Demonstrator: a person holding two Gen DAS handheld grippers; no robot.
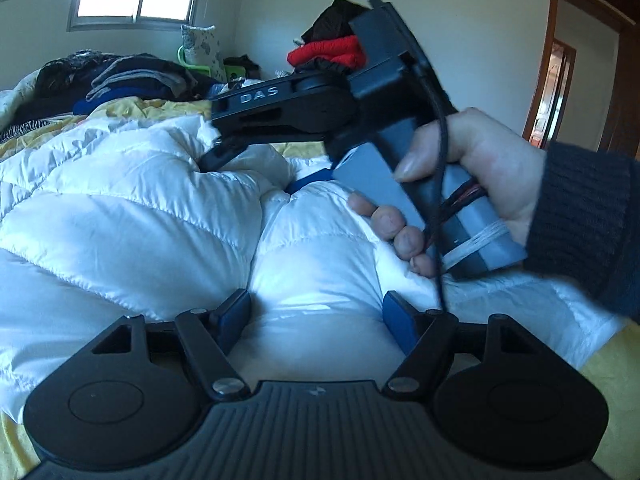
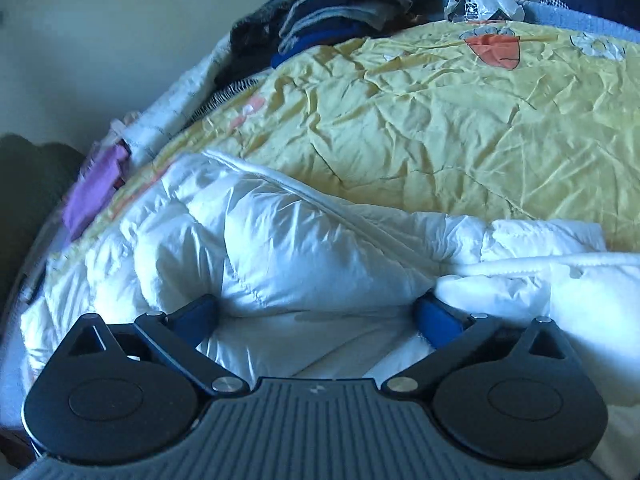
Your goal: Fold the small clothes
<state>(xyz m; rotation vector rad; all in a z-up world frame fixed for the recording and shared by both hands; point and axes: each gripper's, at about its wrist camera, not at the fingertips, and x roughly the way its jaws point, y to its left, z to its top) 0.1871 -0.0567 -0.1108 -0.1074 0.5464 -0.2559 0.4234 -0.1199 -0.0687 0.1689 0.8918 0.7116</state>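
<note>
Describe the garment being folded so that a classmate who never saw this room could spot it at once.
Find the bed with the yellow quilt. On its near side lies a white puffer jacket. Unlike the dark clothes pile behind, it is glossy, white and quilted in puffy bands.

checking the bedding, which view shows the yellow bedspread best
The right wrist view: the yellow bedspread fills its upper half, creased, with an orange print near the far edge. The left wrist view shows only strips of it behind the white puffer jacket and at the lower corners.

One white puffer jacket (image 2: 280,240) on one yellow bedspread (image 2: 460,120); beyond the bedspread, one dark clothes pile (image 2: 332,20), one crumpled bag (image 2: 480,4); two grippers
</note>
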